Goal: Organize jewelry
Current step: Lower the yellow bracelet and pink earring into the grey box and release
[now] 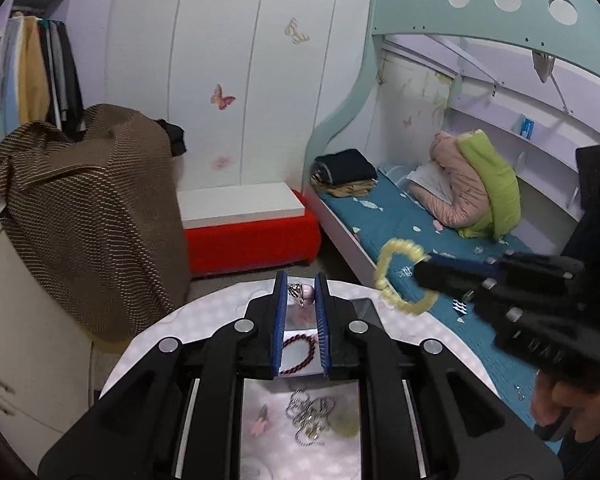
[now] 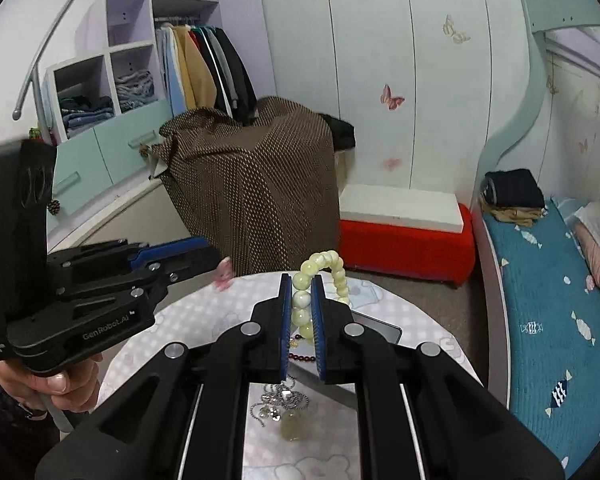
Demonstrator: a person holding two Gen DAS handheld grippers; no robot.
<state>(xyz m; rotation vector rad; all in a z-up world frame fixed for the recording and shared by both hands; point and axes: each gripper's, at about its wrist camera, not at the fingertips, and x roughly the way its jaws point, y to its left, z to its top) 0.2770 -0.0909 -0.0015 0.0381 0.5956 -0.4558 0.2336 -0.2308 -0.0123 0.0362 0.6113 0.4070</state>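
Green bead bracelet (image 2: pixel 306 300) clamped in right gripper (image 2: pixel 302 280)

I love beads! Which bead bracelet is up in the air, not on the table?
The pale yellow-green bead bracelet, pinched in the right gripper. The dark red bead bracelet lies on the round table.

Soft, even indoor light fills both views, with no hard shadows and only faint glare on the table (image 1: pixel 204 312). Strong fisheye bending curves the wardrobe doors (image 2: pixel 380 80) and bed frame (image 1: pixel 480 20), and corners go black. The pale bead bracelet (image 1: pixel 396 276) is motion-blurred in the left view.
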